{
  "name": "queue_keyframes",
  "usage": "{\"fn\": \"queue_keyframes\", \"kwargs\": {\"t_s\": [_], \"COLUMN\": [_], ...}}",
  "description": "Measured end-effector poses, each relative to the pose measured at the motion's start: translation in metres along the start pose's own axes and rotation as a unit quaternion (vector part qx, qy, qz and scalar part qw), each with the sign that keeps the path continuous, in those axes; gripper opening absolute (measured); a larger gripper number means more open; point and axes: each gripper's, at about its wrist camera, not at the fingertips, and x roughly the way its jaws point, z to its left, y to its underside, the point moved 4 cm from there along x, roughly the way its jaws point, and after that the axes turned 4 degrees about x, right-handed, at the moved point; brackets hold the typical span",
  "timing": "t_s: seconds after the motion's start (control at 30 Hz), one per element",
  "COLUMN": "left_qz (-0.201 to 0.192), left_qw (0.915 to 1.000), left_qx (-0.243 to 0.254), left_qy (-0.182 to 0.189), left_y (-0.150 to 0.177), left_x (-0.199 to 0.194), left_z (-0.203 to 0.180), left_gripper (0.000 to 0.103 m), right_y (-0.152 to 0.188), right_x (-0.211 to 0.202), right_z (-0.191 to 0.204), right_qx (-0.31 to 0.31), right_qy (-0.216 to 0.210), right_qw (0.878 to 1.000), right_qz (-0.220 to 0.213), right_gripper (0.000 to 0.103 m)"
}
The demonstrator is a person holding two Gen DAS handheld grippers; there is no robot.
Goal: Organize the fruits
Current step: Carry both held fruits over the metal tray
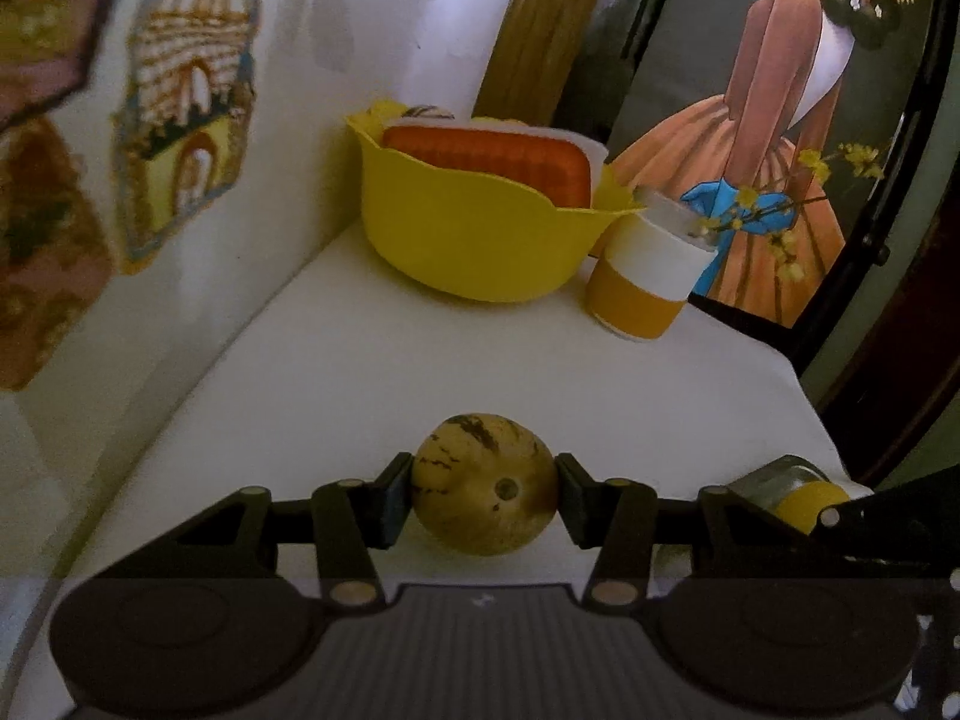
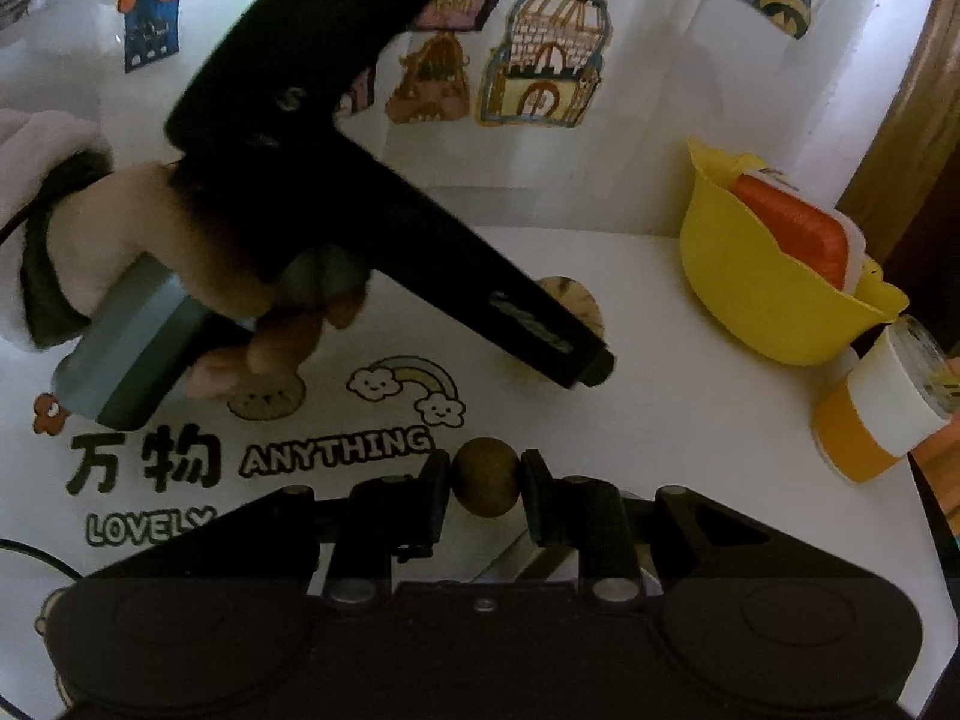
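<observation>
1. Left gripper (image 1: 483,495) clamps a round streaked yellow fruit (image 1: 483,483) at the lower centre of its view, pads on both flanks, low over the white table (image 1: 372,372).
2. Right gripper (image 2: 485,483) pinches a small brown fruit (image 2: 485,483) – a narrow bite.
3. Risk: both are round, so either could roll out if the squeeze eases.
4. Yellow bowl (image 1: 474,240), upper centre, looks crowded – a drop could bounce off or tip the neighbouring cup (image 1: 645,267).
5. The person's left hand (image 2: 198,276) wraps the handle, nose angled down.

Striped fruit (image 2: 570,306) mostly hidden behind left gripper (image 2: 591,369) in right wrist view. Bowl (image 1: 474,228) contents partly masked by rim; item behind orange sponge (image 1: 498,159) not identifiable. Jar (image 1: 786,489) cut off by gripper linkage. Wall stickers (image 1: 186,102) blurred.
</observation>
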Motion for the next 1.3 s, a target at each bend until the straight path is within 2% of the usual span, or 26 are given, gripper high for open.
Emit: {"fn": "queue_keyframes", "kwargs": {"t_s": [0.27, 0.67, 0.93, 1.3], "left_qz": [-0.013, -0.023, -0.027, -0.021], "left_qw": [0.9999, 0.9993, 0.998, 0.9937], "left_qx": [-0.002, 0.006, 0.021, 0.044], "left_qy": [0.004, 0.028, 0.053, 0.101], "left_y": [0.003, 0.018, 0.028, 0.039], "left_x": [-0.035, -0.079, -0.098, -0.097], "left_z": [-0.004, -0.039, -0.08, -0.146], "left_gripper": [0.053, 0.053, 0.053, 0.053], "right_y": [-0.007, 0.011, 0.037, 0.095], "right_x": [-0.023, -0.081, -0.121, -0.175], "right_z": [0.003, 0.005, 0.008, -0.007], "right_qx": [0.011, 0.052, 0.082, 0.132], "right_qy": [0.012, 0.043, 0.074, 0.119], "right_qw": [1.0, 0.996, 0.992, 0.982], "right_qz": [-0.019, -0.054, -0.067, -0.066], "right_gripper": [0.027, 0.027, 0.027, 0.027]}}
